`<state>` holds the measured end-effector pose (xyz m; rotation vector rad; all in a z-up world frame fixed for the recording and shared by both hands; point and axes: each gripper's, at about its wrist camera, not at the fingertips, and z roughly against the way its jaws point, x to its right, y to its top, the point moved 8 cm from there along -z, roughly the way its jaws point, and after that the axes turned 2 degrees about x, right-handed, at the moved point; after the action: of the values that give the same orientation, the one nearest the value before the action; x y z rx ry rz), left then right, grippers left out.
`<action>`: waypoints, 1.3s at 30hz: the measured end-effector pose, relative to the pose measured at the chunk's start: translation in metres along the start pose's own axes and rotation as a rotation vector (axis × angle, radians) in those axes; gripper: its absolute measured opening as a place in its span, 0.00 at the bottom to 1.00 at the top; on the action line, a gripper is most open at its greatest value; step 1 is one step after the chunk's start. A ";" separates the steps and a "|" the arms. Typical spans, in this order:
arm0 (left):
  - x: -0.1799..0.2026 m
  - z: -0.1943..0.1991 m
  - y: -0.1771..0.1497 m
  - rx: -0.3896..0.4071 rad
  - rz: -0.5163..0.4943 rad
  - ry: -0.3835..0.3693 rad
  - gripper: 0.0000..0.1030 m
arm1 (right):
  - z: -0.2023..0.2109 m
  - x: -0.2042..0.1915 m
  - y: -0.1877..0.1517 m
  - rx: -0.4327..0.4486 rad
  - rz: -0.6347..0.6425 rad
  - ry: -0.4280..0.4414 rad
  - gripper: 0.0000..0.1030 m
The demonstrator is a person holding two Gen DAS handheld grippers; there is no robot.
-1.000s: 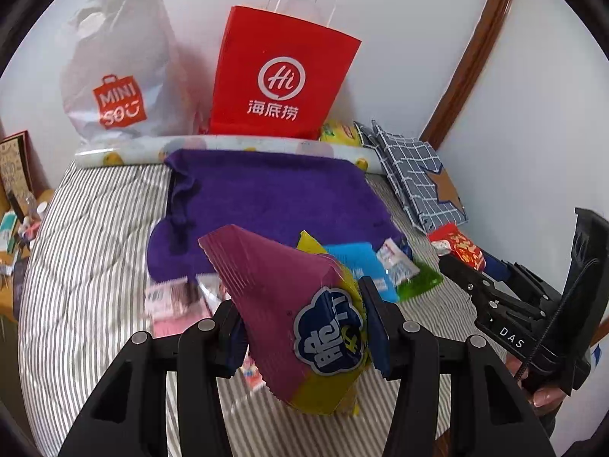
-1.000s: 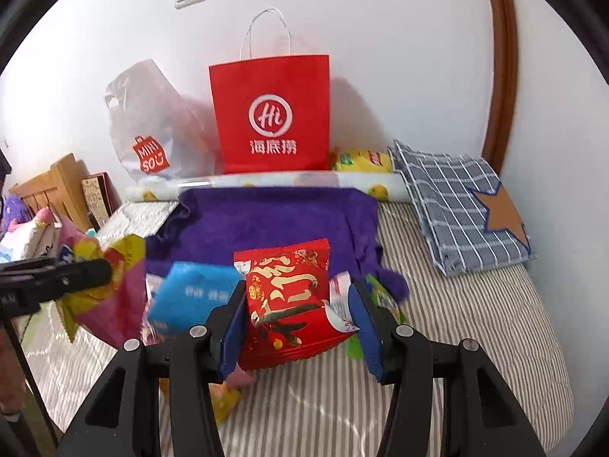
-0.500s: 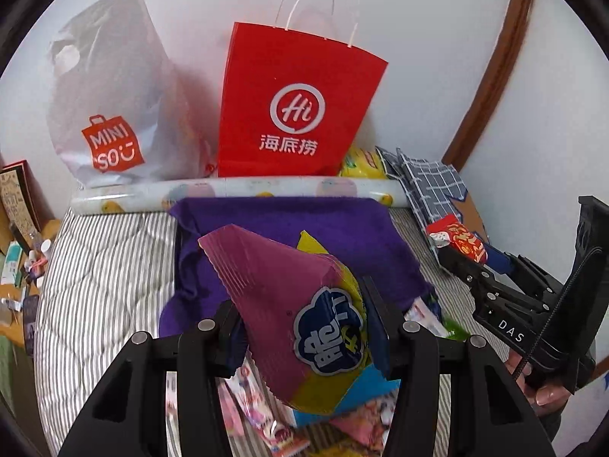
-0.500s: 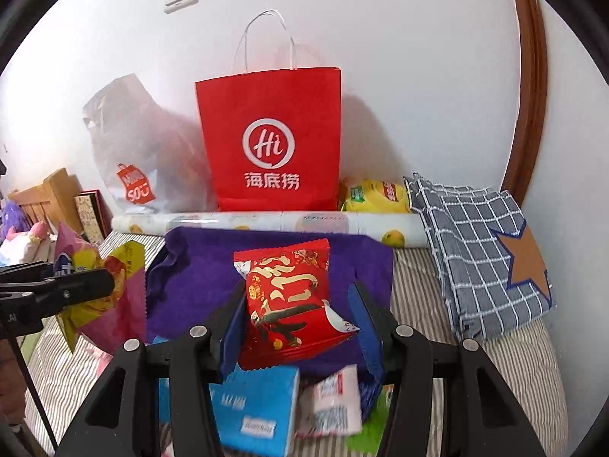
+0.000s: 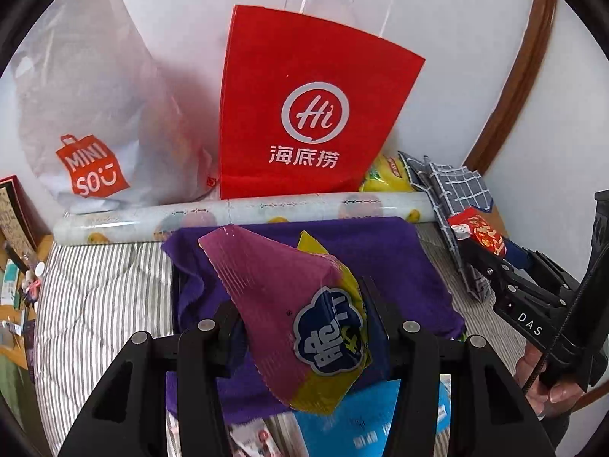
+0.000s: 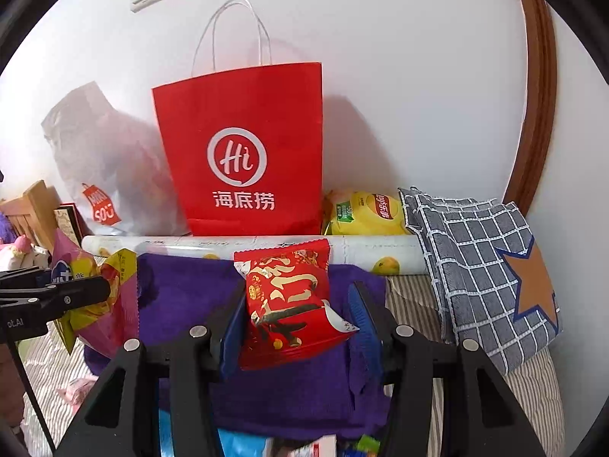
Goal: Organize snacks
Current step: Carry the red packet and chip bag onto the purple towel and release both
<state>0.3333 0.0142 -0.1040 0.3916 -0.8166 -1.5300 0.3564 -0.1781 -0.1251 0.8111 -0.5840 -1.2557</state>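
My left gripper [image 5: 304,327] is shut on a pink and yellow snack bag [image 5: 289,304], held up above the purple towel [image 5: 384,251]. The right gripper [image 6: 297,327] is shut on a red snack packet [image 6: 289,301] with gold lettering. Each gripper shows in the other's view: the right one [image 5: 472,243] at the right edge with its red packet [image 5: 479,230], the left one [image 6: 102,285] at the left edge with its pink bag [image 6: 114,304]. A red paper bag [image 5: 308,114] with white handles stands against the wall, straight ahead of both grippers.
A grey plastic shopping bag [image 5: 87,114] leans left of the red bag. A rolled patterned sheet [image 5: 243,213] lies in front of both bags. A yellow chip bag [image 6: 365,213] and a checked cloth bag [image 6: 479,259] sit at the right. A blue packet [image 5: 361,419] and small snacks lie on the striped bed [image 5: 95,304].
Both grippers have moved forward over the bed towards the red paper bag, which now looks larger. The loose snacks have slid to the bottom of the views. Both grips are unchanged.
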 end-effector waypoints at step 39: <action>-0.035 -0.110 -0.025 -0.194 0.064 -0.018 0.61 | -0.090 0.011 -0.055 -0.212 -0.043 0.011 0.64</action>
<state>0.3947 0.0181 -0.2042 0.2070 -0.6813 -1.5387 0.3961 -0.1759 -0.2232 0.6558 -0.4185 -1.3268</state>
